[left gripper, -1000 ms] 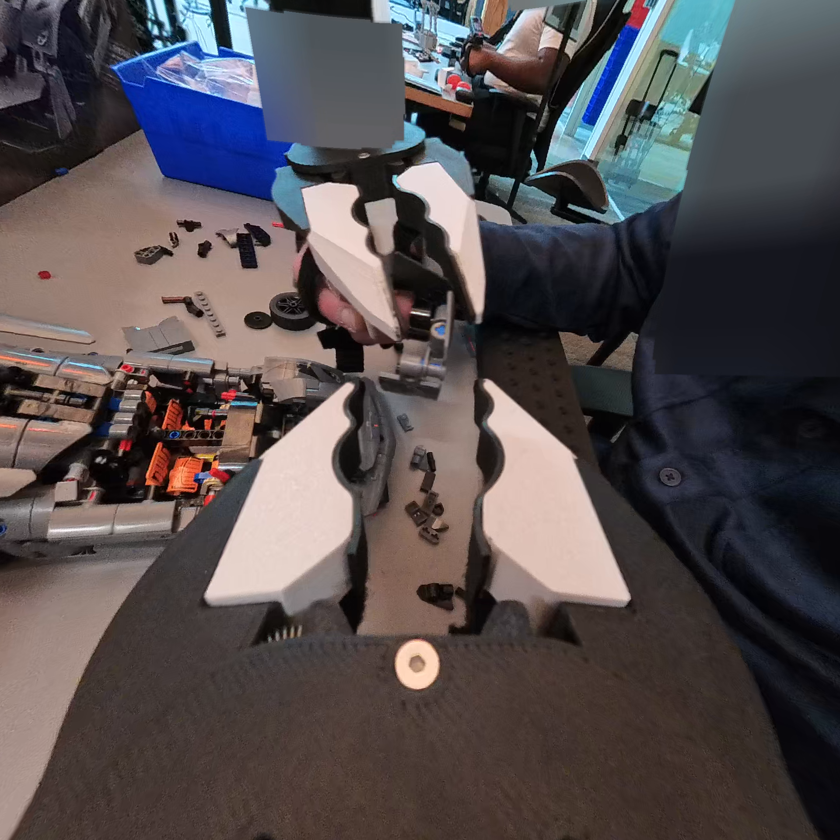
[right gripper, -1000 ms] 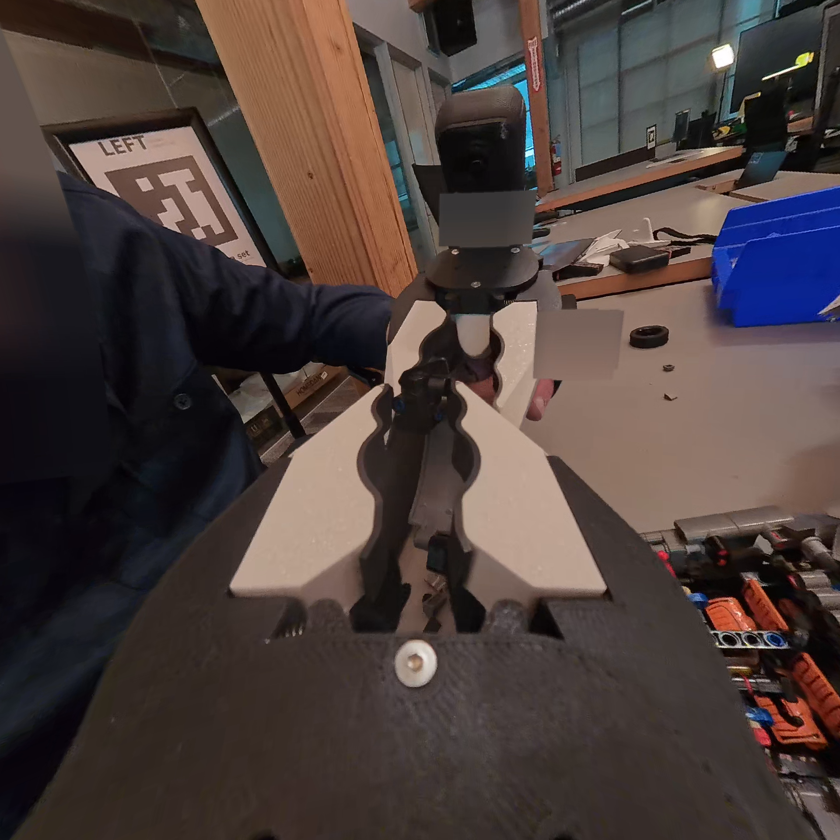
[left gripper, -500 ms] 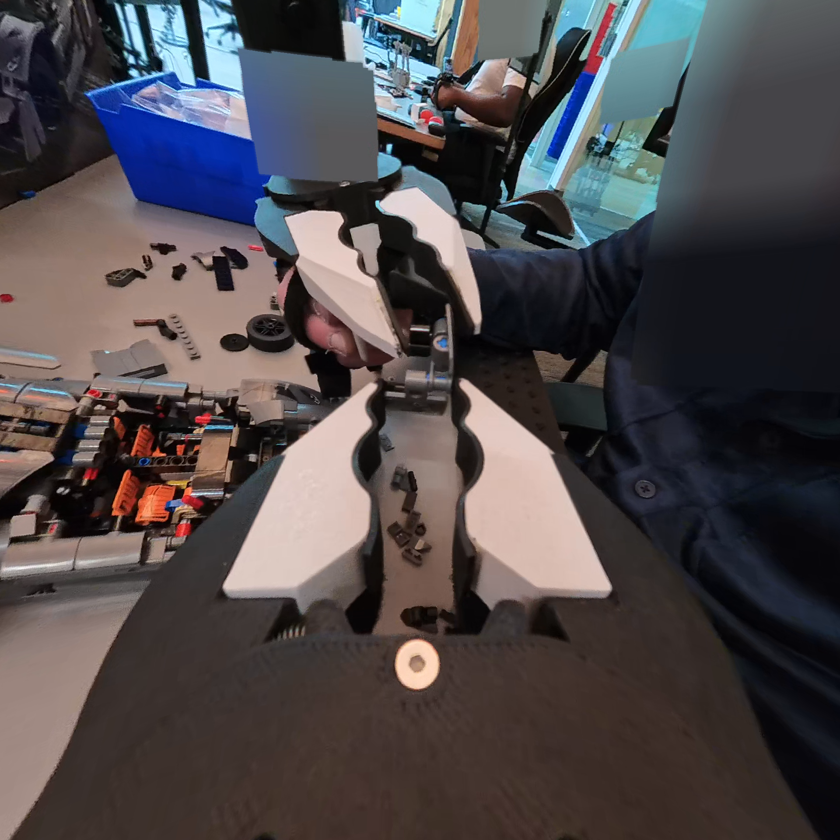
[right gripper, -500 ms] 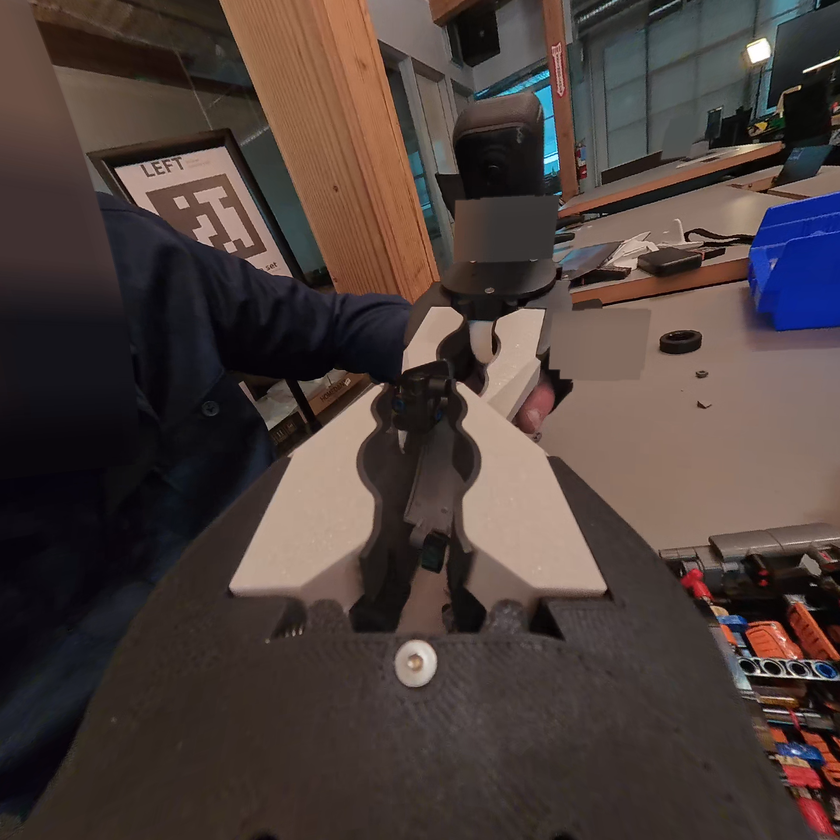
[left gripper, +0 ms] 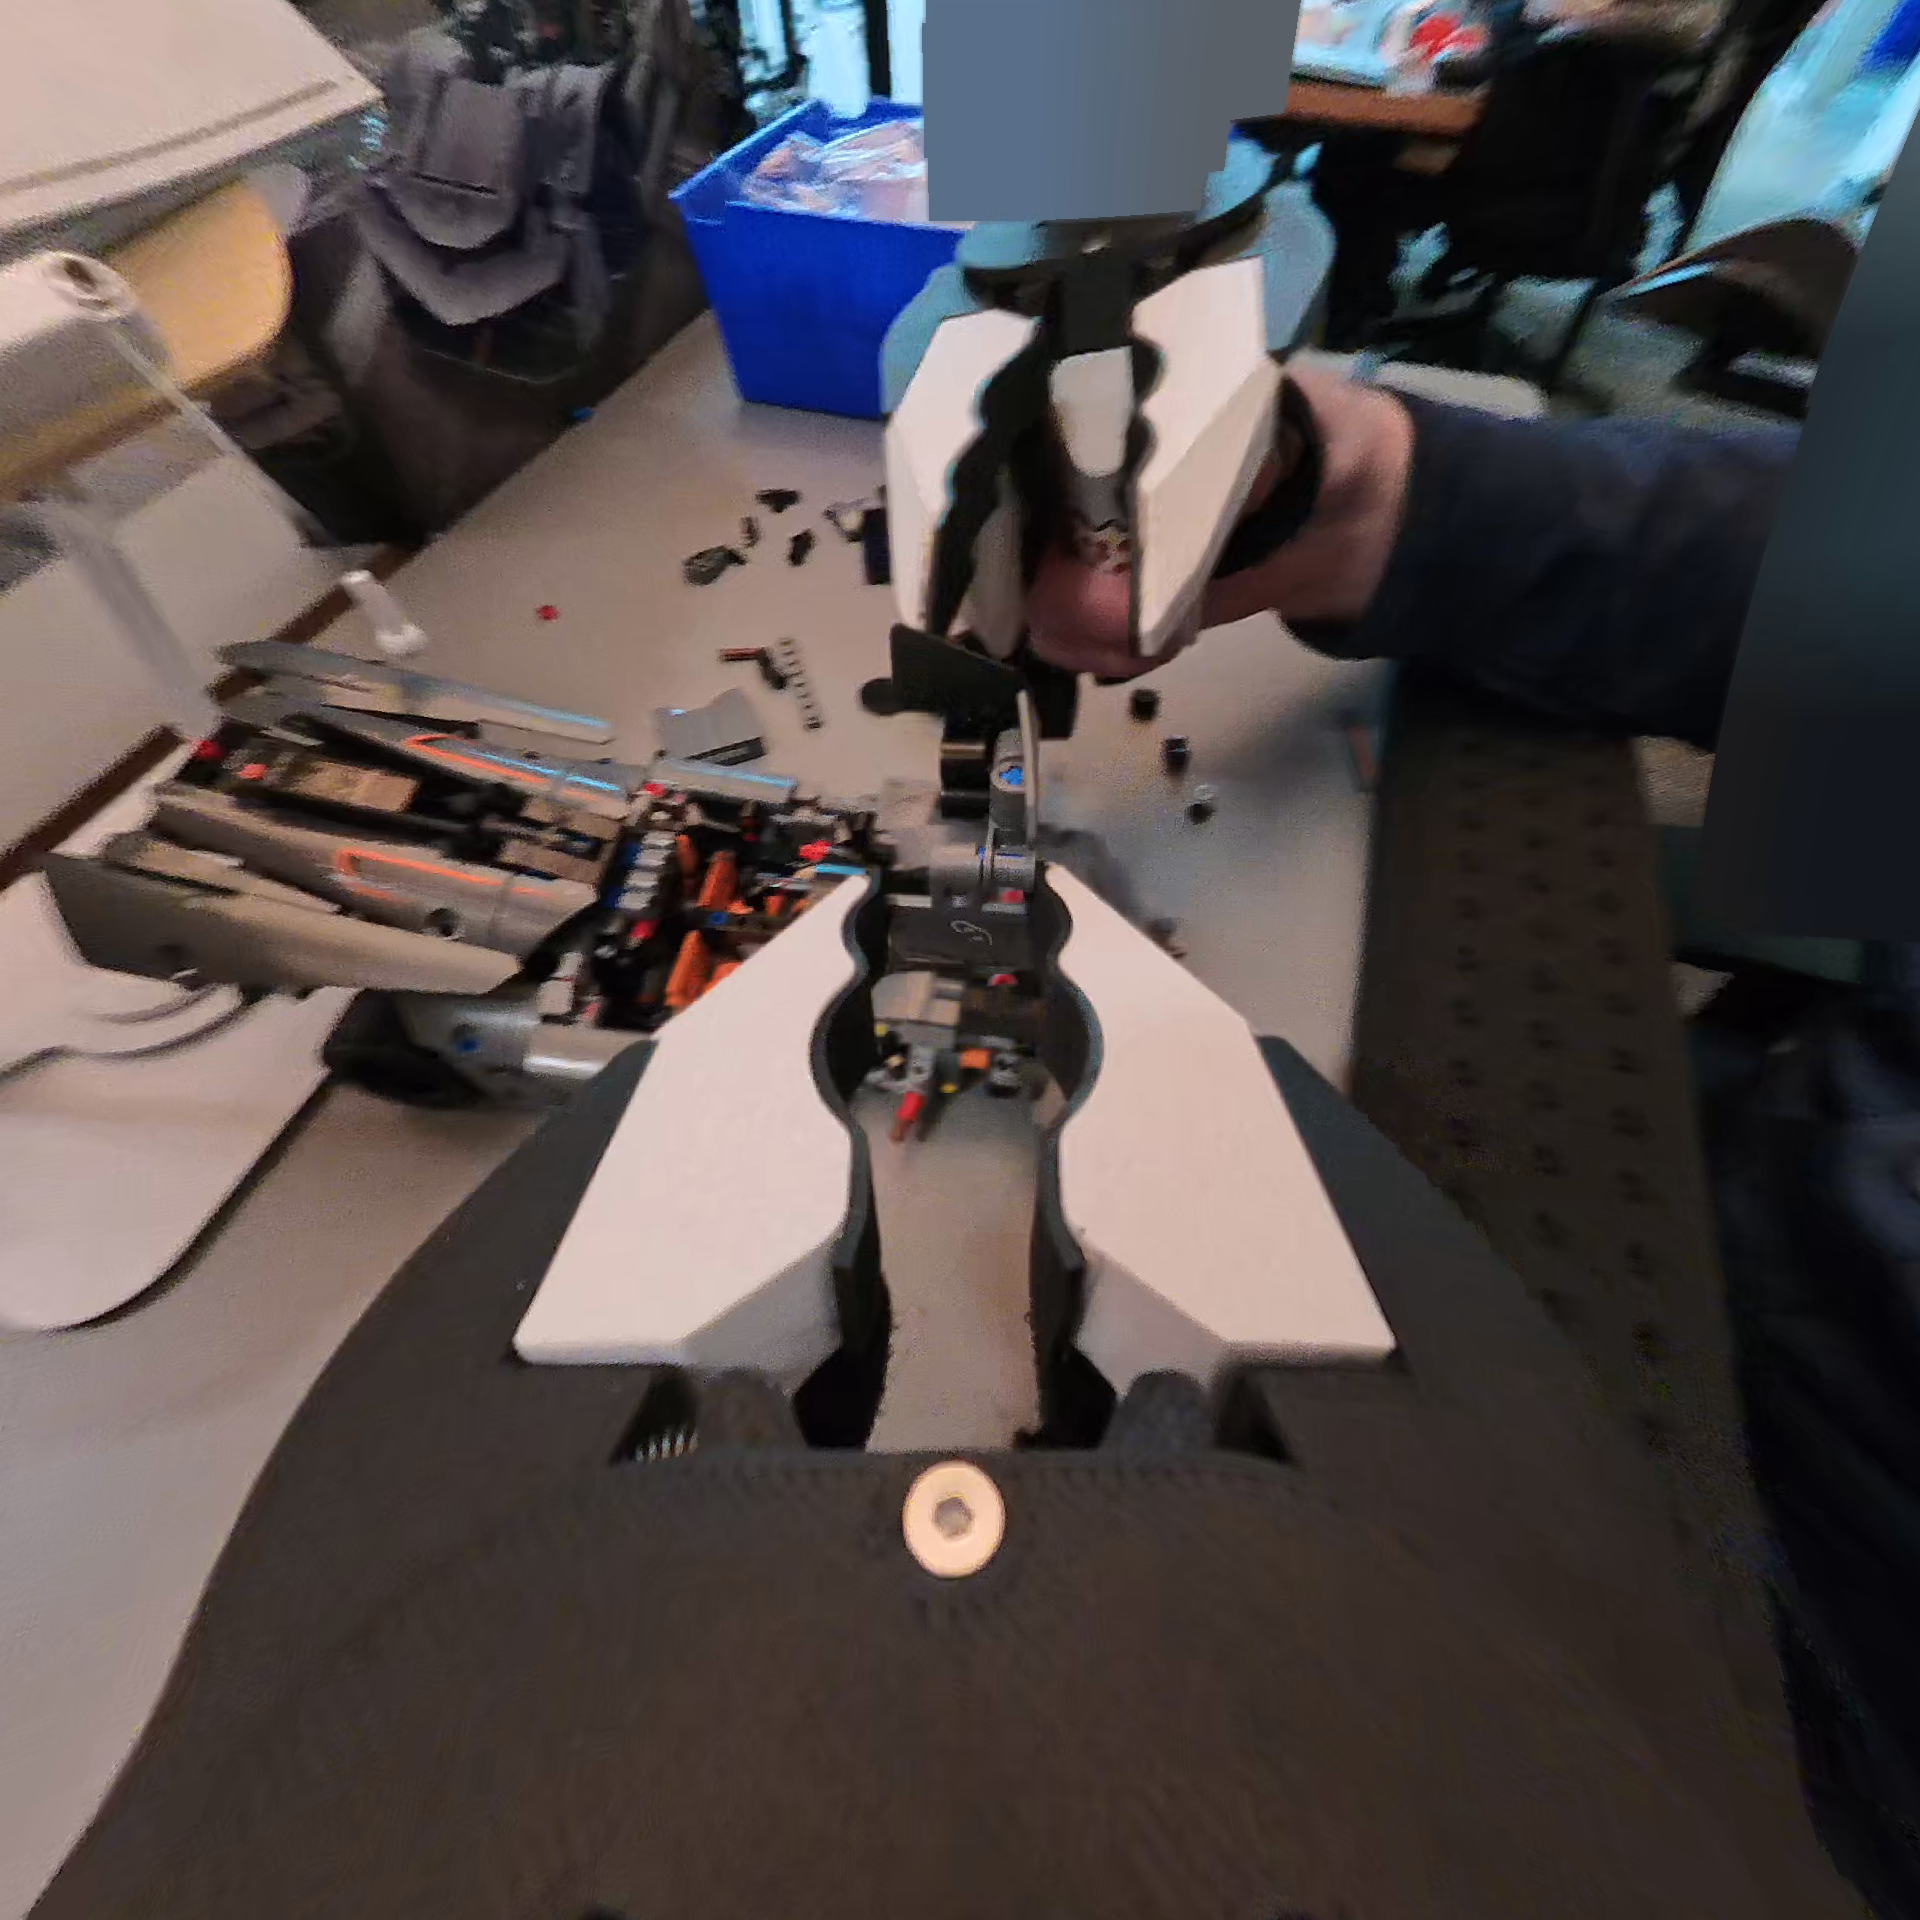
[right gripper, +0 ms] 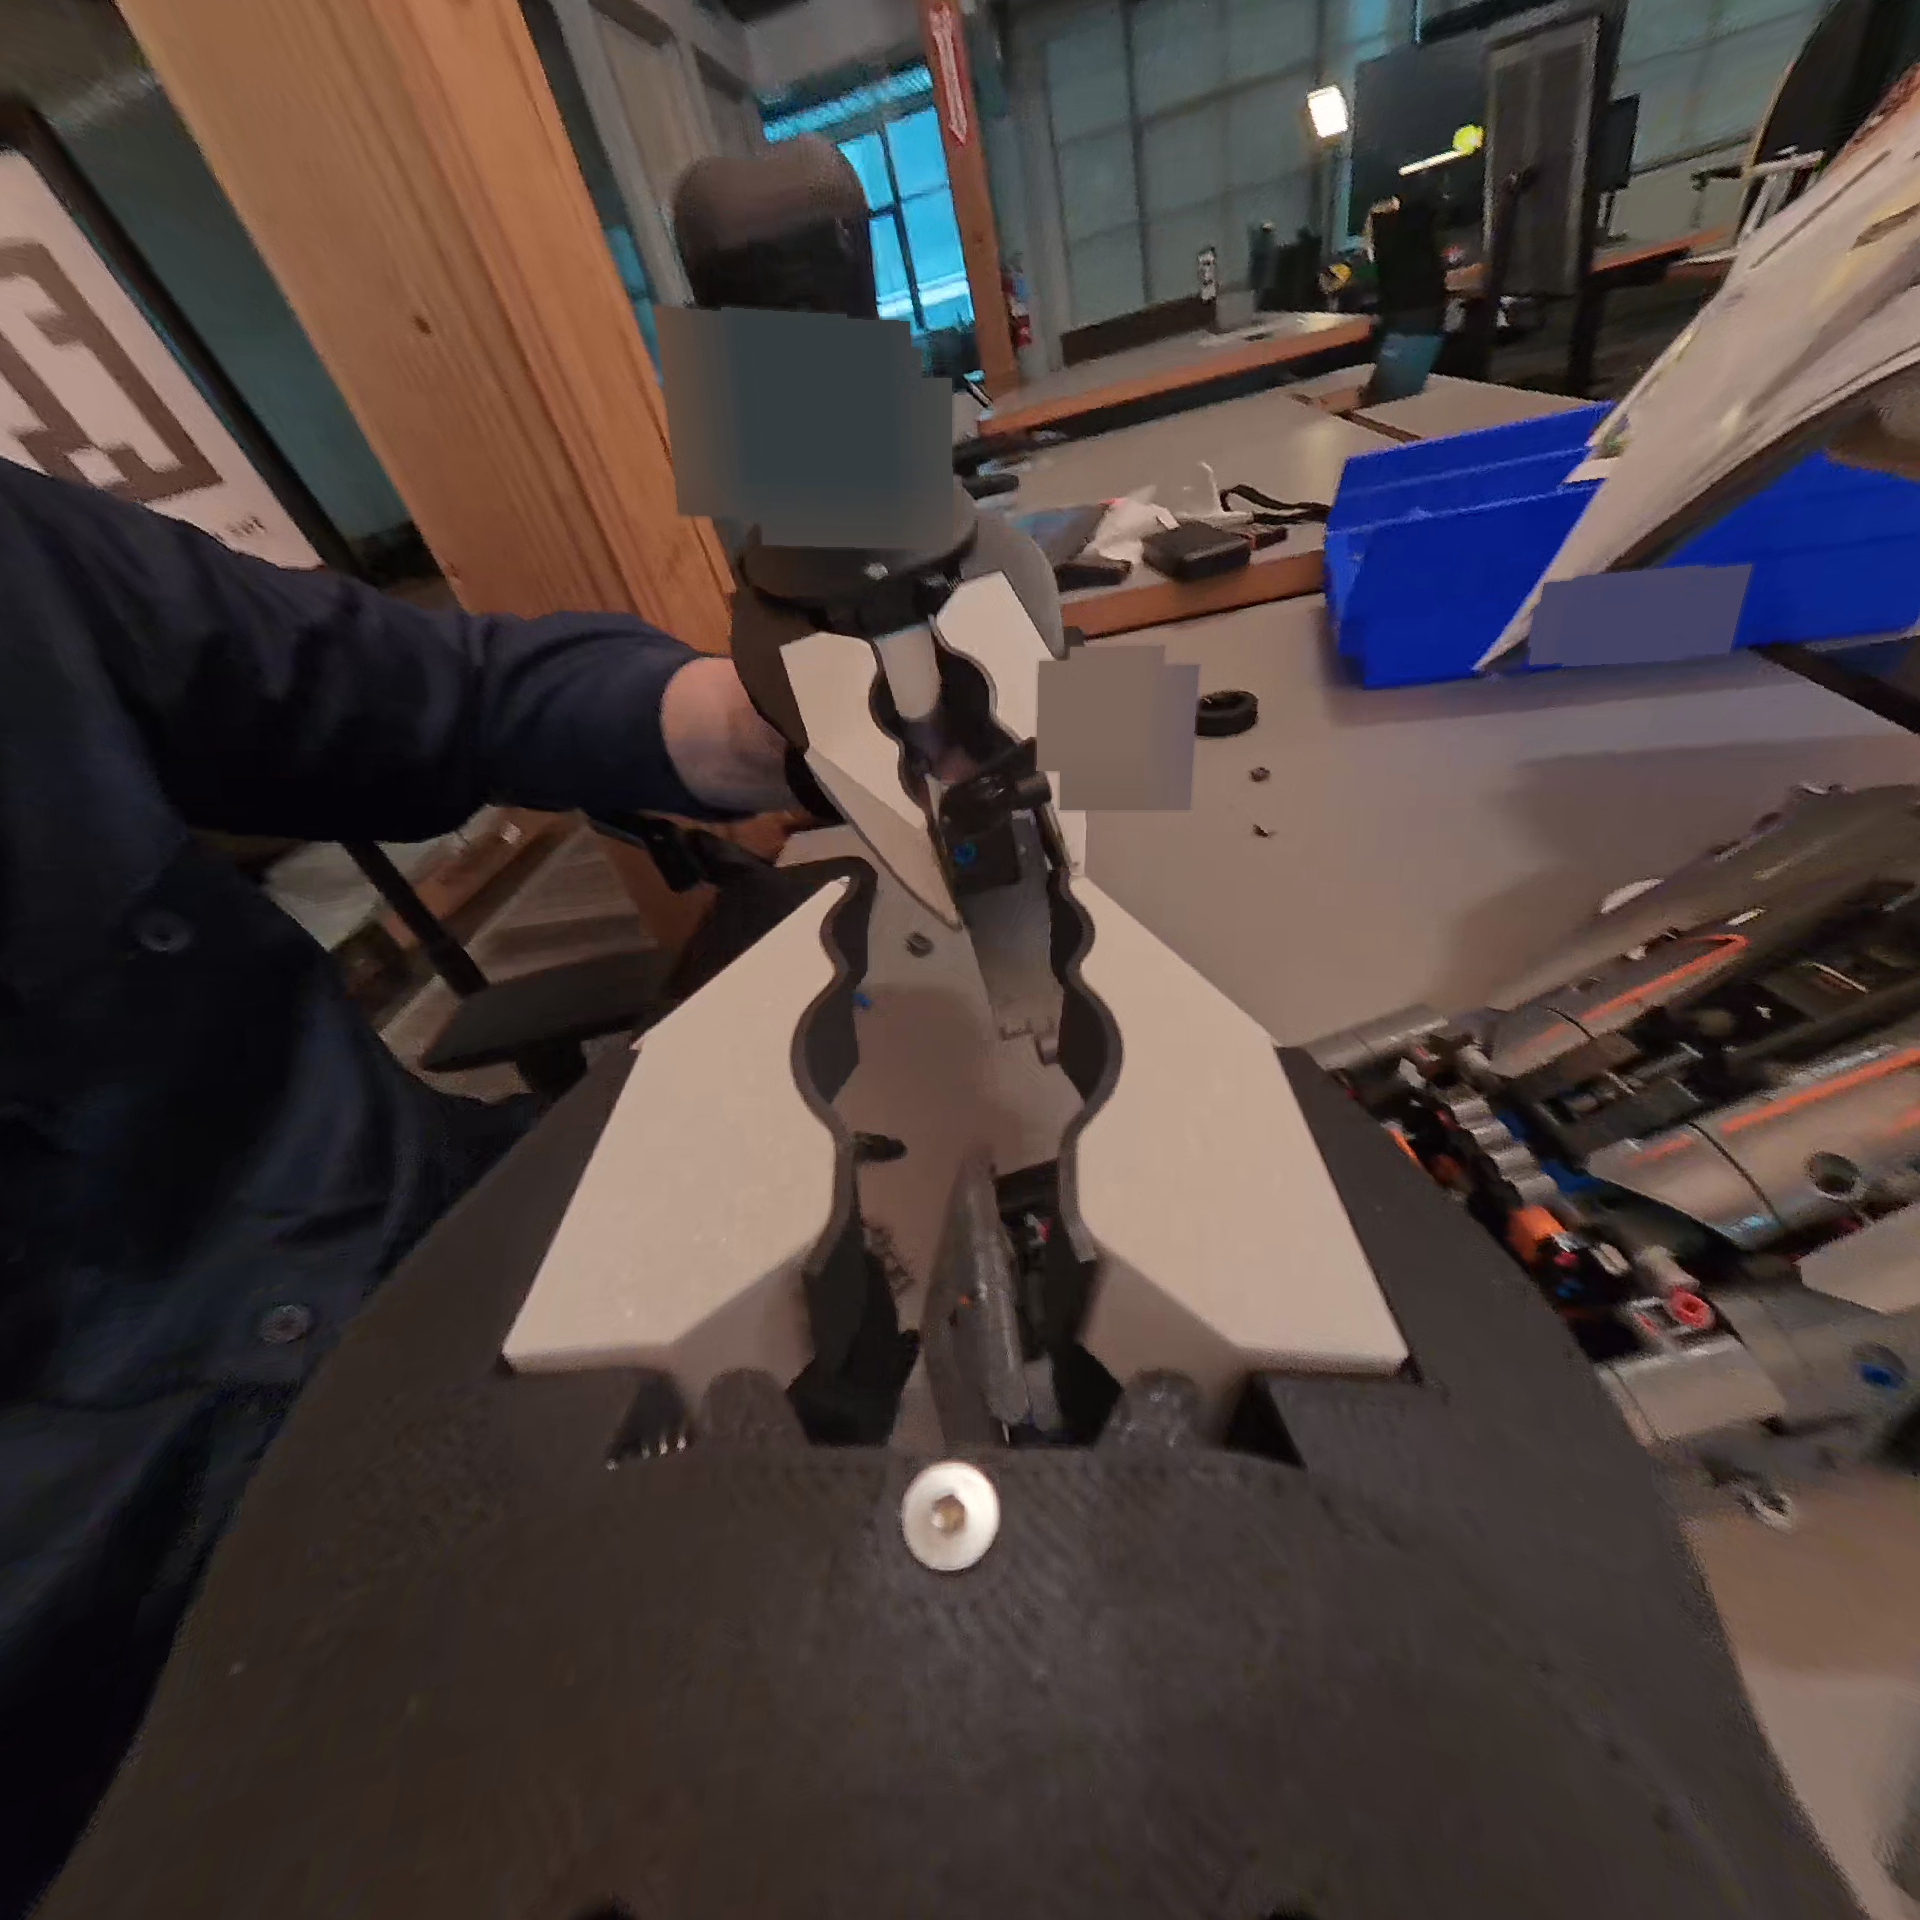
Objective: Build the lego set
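My left gripper (left gripper: 956,878) is shut on a small grey and black lego sub-assembly (left gripper: 987,821) and holds it at its fingertips above the table. My right gripper (right gripper: 966,894) is open. Its fingers stand on either side of the piece's grey panel (right gripper: 1013,966) without pinching it. In the left wrist view the right gripper (left gripper: 1070,634) faces me just above the piece. In the right wrist view the left gripper (right gripper: 997,862) grips the black end. The large grey, black and orange lego car (left gripper: 416,862) lies on the table to the left, also in the right wrist view (right gripper: 1662,1091).
A blue bin (left gripper: 821,301) stands at the back of the table. Several loose lego pieces (left gripper: 769,540) lie between it and the car. A black perforated mat (left gripper: 1507,1039) covers the right edge. An open booklet (right gripper: 1766,364) leans over the bin. A person's sleeves hold both grippers. The grippers' ends are close to 4 cm from one another.
The left gripper has closed on the sub-assembly and the right gripper has opened off it. Both grippers have moved over toward the car.
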Demonstrator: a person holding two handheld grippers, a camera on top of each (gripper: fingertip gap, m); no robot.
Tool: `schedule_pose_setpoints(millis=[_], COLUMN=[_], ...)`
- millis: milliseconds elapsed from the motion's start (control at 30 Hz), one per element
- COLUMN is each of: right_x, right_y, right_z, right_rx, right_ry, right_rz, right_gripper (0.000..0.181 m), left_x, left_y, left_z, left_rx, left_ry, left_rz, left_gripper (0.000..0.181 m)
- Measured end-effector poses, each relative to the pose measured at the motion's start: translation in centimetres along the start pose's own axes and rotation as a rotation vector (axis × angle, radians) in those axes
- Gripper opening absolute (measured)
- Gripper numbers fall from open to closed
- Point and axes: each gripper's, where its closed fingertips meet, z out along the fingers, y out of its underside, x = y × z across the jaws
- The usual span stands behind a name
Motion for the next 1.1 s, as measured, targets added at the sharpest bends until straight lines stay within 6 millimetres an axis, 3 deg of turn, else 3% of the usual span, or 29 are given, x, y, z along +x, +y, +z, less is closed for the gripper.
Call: schedule_pose_setpoints(millis=[233, 367, 567, 900, 1100], right_x=[1.0, 1.4, 1.9, 2.7, 3.1], right_y=[0.5, 1.8, 3.1, 2.9, 3.0], right_z=[0.0, 1.2, 2.1, 1.5, 0.9], right_rx=[-0.045, -0.105, -0.146, -0.109, -0.147], right_ry=[0.093, 0.134, 0.144, 0.150, 0.194], right_rz=[-0.062, -0.063, 0.003, 0.083, 0.040], right_gripper=[0.034, 0.034, 0.022, 0.007, 0.006], left_x=[-2.8, -2.9, -3.1, -2.7, -2.6], left_y=[1.2, 1.4, 1.3, 0.7, 1.5], left_z=[-0.6, -0.3, -0.3, -0.2, -0.2], left_rx=[-0.242, -0.364, -0.479, -0.493, -0.494], left_ry=[-0.382, -0.542, -0.678, -0.725, -0.609], left_rz=[0.403, 0.659, 0.893, 1.017, 0.879], left_gripper=[0.024, 0.023, 0.023, 0.023, 0.032])
